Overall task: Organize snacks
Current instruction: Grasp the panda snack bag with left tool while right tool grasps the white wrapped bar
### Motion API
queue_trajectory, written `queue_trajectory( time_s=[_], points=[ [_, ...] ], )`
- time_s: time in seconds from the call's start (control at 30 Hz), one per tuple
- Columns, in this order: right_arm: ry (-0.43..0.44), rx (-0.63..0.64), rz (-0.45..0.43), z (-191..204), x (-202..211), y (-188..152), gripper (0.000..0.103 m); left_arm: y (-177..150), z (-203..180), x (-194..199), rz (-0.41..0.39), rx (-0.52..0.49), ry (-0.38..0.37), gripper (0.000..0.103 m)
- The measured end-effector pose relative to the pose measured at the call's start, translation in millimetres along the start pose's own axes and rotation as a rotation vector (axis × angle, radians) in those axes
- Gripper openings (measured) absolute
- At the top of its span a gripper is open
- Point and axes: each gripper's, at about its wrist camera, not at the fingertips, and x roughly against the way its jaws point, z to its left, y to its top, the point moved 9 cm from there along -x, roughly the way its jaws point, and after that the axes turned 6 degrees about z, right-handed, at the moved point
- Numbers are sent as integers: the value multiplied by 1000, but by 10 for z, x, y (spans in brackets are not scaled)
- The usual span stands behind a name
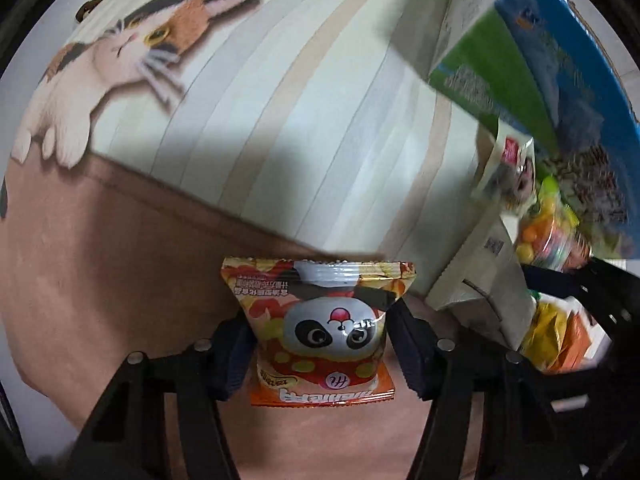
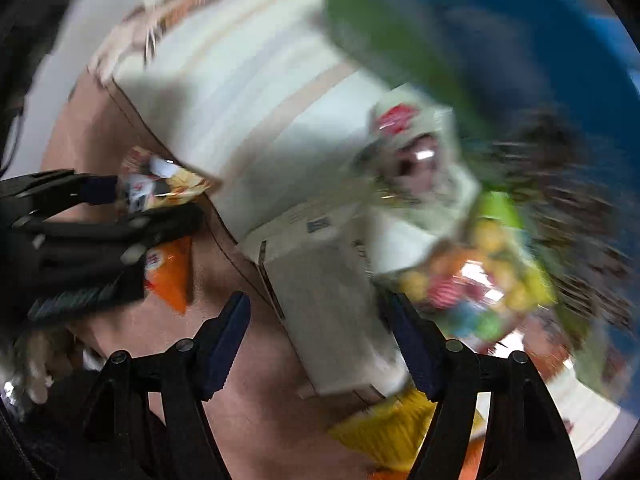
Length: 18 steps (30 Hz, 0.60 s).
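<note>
The left gripper (image 1: pixel 320 332) has its two jaws pressed on the sides of a small panda snack packet (image 1: pixel 320 332), which lies flat on the pink part of the cat-print cloth (image 1: pixel 248 92); the packet bulges a little between the dark pads (image 1: pixel 236 356), so I judge the grip is already made. To do this step well, I think the person should lift straight up and slowly, because such a puffed foil bag is slippery and can slide out when the squeeze sits only on its soft middle. The right gripper (image 2: pixel 320 344) points down over a pale carton (image 2: pixel 320 312); its jaws stand apart on both sides of the carton, and the right pad looks very near the carton's edge, but the picture is smeared and I cannot tell if any pad touches. It seems better to let this hand become still before it closes, and to take the carton across its narrow sides. Just beside the carton lie a yellow packet (image 2: pixel 384 428), a clear bag of colourful sweets (image 2: pixel 476 280) and a white wrapper with a red label (image 2: pixel 404 140), all crowded together, so a careless closing could catch a neighbour. Further out, a green box (image 1: pixel 496 64) and a blue box (image 1: pixel 568 52) rest at the far edge. The two grippers work close to each other, so they must not collide.
</note>
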Motion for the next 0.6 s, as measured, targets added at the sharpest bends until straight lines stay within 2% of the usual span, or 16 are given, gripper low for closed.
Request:
queue_trajectory(
  time_s=[0.07,0.13,0.23,0.27,0.33,0.37,0.4,0.43,0.5,0.6],
  points=[
    [6,-71,-6,-67,-37,20,73,-46,24,-26,11,5,-17,61],
    [64,-223,15,-177,-61,-50,71,-66,44,-39,22,23,-53,63],
    [228,-442,30,-302,-56,-206,67,-100,40,-55,37,21,-83,64],
    [323,-539,30,-350,-61,-280,66,-115,34,-58,39,11,-79,64],
    [449,-658,40,-406,-82,-388,66,-130,20,-88,47,-11,-61,65],
    [495,-686,37,-422,-78,-421,67,-151,-25,-121,52,-23,-53,69],
    [506,-679,30,-433,-64,-435,68,-166,-81,-162,57,-34,-45,71],
    [475,-653,22,-456,-45,-456,69,-194,-102,-193,58,-43,-30,71],
    [372,-582,-9,-488,-3,-462,78,-237,-154,-258,57,-79,29,71],
    [273,-504,-25,-488,13,-428,78,-298,-290,-309,42,-141,109,68]
  ],
)
